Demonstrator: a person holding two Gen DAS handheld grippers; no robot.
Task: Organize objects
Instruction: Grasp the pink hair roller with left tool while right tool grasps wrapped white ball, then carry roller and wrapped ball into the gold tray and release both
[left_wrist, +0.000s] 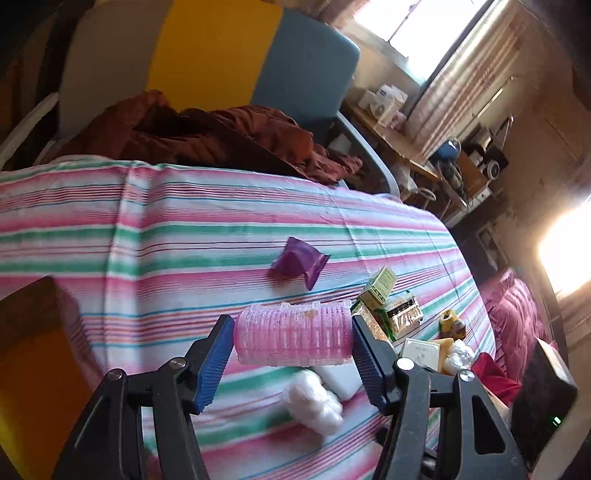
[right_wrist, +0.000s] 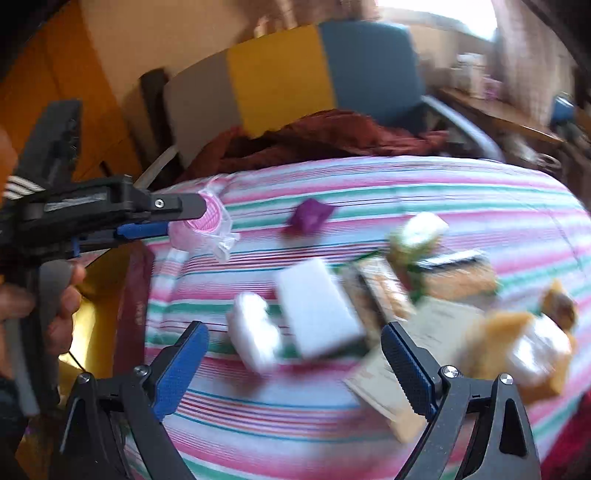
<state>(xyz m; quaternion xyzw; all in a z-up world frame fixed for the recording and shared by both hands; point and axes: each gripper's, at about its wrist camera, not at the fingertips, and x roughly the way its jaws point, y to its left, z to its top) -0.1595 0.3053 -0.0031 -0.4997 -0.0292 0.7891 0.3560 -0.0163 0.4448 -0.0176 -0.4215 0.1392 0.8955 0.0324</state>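
While clamped sideways: pink roller (left_wrist: 293, 334), left gripper (left_wrist: 293, 354).

Pink ribbed roller (left_wrist: 293, 338), purple packet (left_wrist: 300, 263), pink-green-white striped cloth (left_wrist: 184, 229), blue-padded black tongs (left_wrist: 293, 363)

Two wrist-mounted fisheye views over the striped cloth (left_wrist: 184, 236)

Each camera looked forward along its own fingers, close above the surface; both views shared the purple packet (left_wrist: 299, 261), the pink roller (right_wrist: 207, 225) and the colour-block chair (right_wrist: 295, 70).
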